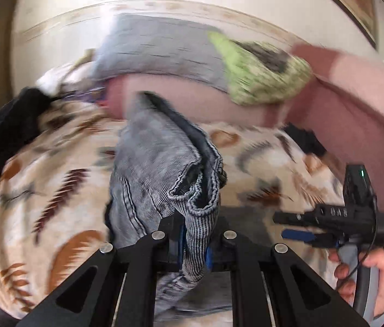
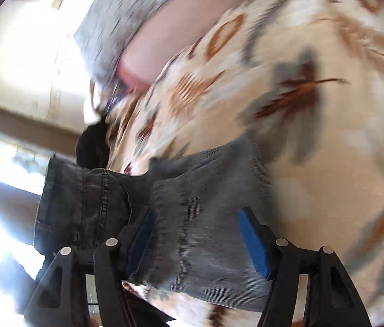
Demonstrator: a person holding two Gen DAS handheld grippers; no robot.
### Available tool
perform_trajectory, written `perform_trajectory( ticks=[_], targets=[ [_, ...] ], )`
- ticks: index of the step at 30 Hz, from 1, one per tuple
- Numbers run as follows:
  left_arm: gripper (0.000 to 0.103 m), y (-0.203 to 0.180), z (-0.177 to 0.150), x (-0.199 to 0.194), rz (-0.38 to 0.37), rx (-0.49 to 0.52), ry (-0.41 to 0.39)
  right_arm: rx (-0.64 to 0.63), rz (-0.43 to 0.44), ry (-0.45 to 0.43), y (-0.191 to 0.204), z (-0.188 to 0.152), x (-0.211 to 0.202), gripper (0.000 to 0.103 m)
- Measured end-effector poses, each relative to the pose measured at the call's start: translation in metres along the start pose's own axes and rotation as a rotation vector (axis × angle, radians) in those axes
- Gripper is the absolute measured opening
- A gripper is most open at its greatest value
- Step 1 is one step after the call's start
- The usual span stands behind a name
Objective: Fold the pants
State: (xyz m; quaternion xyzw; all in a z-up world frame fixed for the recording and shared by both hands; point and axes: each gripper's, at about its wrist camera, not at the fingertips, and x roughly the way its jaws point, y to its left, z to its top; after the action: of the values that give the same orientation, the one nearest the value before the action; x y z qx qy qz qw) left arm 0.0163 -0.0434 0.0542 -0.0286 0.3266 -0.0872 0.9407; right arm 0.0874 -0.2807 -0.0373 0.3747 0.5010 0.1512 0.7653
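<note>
Left wrist view: the left gripper (image 1: 194, 245) pinches a bunched fold of grey ribbed denim jeans (image 1: 159, 169), probably lifting them to begin a fold; the fabric rises ahead of its fingers above a feather-patterned blanket (image 1: 42, 169). To its right, the right gripper (image 1: 298, 226) sits in a hand (image 1: 369, 275).

Right wrist view: the right gripper's (image 2: 197, 234) blue pads (image 2: 254, 242) stand wide apart with the jeans (image 2: 197, 207) loose between them, a stitched darker seam on the left.

Motion blur smears the patterned blanket (image 2: 314, 163) and green cushion (image 1: 260, 73).
</note>
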Motion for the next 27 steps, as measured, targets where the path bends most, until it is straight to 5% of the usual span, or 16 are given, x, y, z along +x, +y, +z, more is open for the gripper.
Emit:
perform_trajectory(
  ticks=[4,8,17,19,21,22,25,27],
  targets=[
    [0.011,-0.053,-0.025,0.032,-0.061,0.108,0.102,0.061,0.001,-0.051,-0.037,0.001,-0.027,0.068],
    [0.011,-0.084,-0.066,0.08,-0.034,0.202,0.282,0.099,0.022,-0.053,-0.063,-0.004,-0.03,0.068],
    [0.013,-0.083,-0.042,0.079,-0.092,0.123,0.289,0.106,0.058,-0.074,-0.072,-0.008,-0.031,0.068],
    [0.024,-0.096,-0.061,0.105,-0.082,0.191,0.403,0.099,0.044,-0.079,-0.071,-0.009,-0.031,0.068],
    [0.031,-0.109,-0.076,0.105,-0.07,0.303,0.378,0.098,0.031,-0.088,-0.07,-0.01,-0.033,0.068],
    [0.05,-0.114,-0.076,0.098,-0.099,0.334,0.363,0.094,0.028,-0.094,-0.069,-0.01,-0.036,0.068],
    [0.061,-0.105,-0.062,0.076,-0.263,0.231,0.371,0.087,0.024,-0.112,-0.063,-0.01,-0.042,0.068],
    [0.061,-0.091,-0.05,0.05,-0.269,0.181,0.295,0.072,0.027,-0.119,-0.055,-0.013,-0.048,0.068]
  ],
)
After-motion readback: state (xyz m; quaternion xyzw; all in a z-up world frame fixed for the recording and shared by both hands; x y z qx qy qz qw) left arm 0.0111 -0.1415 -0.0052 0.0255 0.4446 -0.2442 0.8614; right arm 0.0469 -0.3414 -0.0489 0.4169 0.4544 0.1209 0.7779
